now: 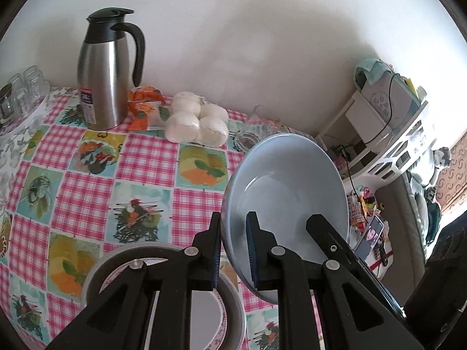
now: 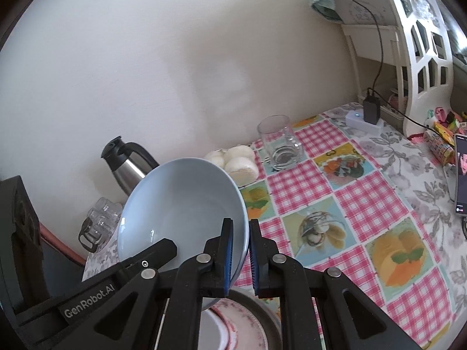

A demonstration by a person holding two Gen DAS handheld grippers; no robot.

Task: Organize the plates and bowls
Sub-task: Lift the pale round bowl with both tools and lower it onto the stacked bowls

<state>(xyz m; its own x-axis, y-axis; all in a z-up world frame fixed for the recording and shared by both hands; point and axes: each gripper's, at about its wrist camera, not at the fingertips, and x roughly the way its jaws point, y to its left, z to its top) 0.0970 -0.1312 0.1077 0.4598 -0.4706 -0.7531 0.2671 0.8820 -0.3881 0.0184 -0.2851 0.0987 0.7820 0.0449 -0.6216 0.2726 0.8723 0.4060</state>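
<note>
A light blue bowl (image 1: pixel 286 180) hangs tilted above the checked tablecloth (image 1: pixel 140 157), held between both grippers. My left gripper (image 1: pixel 233 221) is shut on its left rim, one pad inside the bowl and one outside. In the right wrist view my right gripper (image 2: pixel 241 227) is shut on the right rim of the same blue bowl (image 2: pixel 181 201). Its black finger (image 1: pixel 321 230) also shows inside the bowl in the left wrist view. Under the grippers lies a white plate with a pink floral rim (image 1: pixel 204 315) inside a grey round dish (image 1: pixel 96 268), half hidden by the fingers.
Against the wall stand a steel thermos jug (image 1: pixel 105 75), an orange packet (image 1: pixel 146 105) and a bag of white buns (image 1: pixel 195 122). Glass mugs (image 1: pixel 23 90) sit far left. An empty glass (image 2: pixel 280 143), a charger (image 2: pixel 370 110), a phone (image 2: pixel 461 175) and a white shelf (image 2: pixel 420 52) crowd the right.
</note>
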